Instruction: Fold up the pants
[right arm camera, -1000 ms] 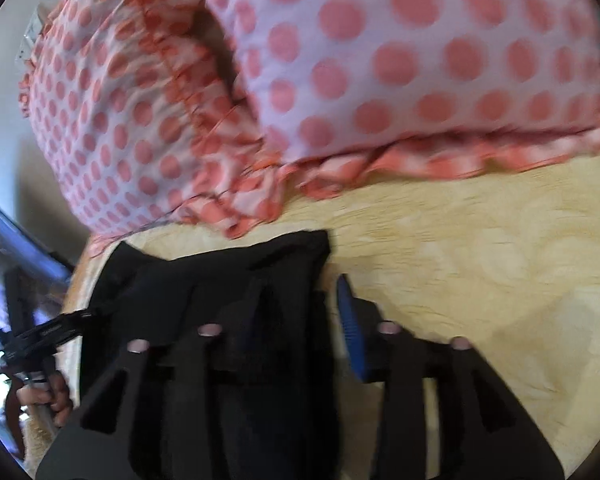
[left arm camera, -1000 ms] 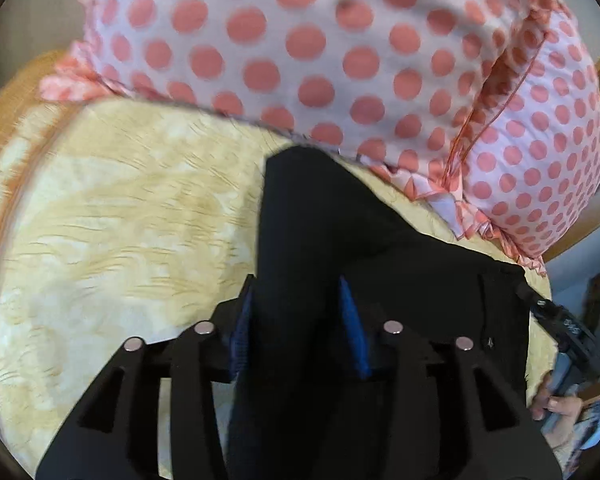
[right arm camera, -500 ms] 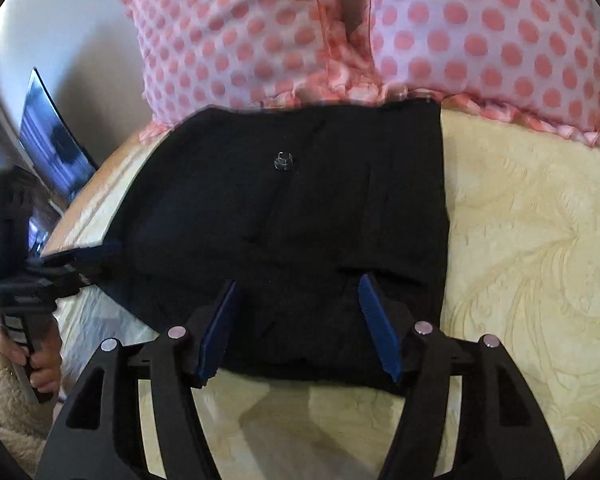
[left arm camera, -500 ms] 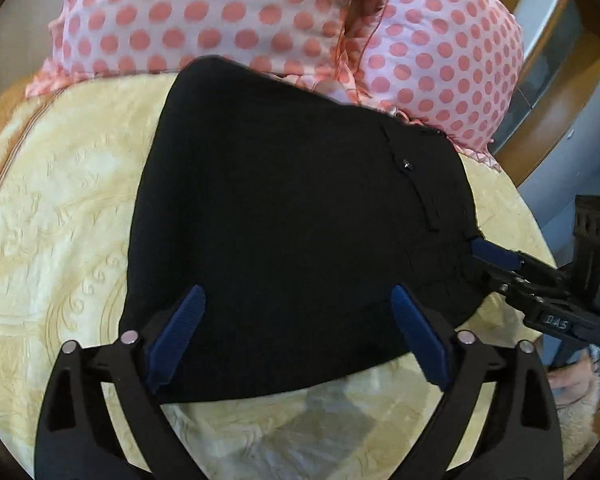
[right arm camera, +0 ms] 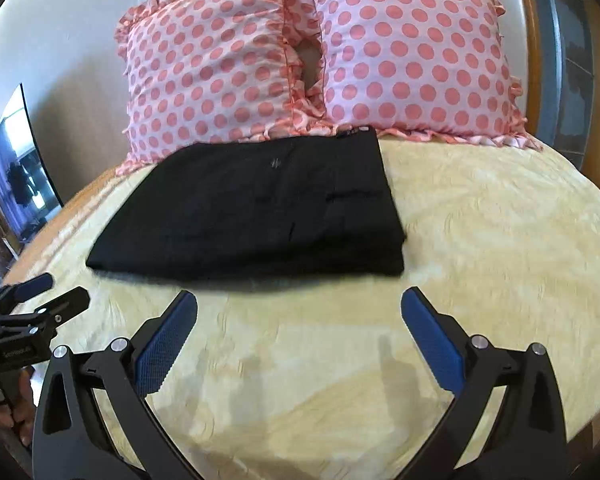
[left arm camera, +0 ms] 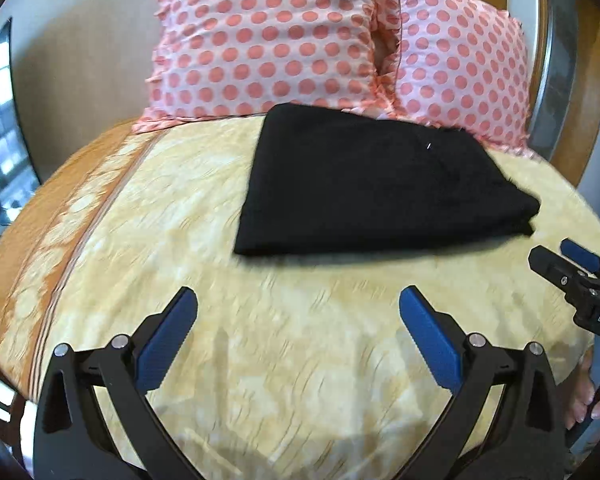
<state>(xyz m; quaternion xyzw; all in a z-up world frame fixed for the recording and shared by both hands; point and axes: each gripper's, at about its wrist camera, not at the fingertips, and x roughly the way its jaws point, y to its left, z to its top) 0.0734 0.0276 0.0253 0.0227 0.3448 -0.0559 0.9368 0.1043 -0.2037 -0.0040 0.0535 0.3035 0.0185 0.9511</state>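
Folded pants [left arm camera: 364, 184] flat on bed [left arm camera: 300, 360], touching 2 pillows [right arm camera: 300, 60]. Left gripper [left arm camera: 298, 304] and right gripper [right arm camera: 299, 304] spread wide, holding nothing, apart from pants.

left black two-finger gripper with blue pads [left arm camera: 298, 300]: jaws being held wide apart, nothing being gripped | right black two-finger gripper with blue pads [right arm camera: 299, 302]: jaws being held wide apart, nothing being gripped | both being held level, side by side

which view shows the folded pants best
The right wrist view: the pants sit near centre, with the stacked layers visible along their near right edge. The left wrist view shows the pants off to the right, mostly as a flat black shape.
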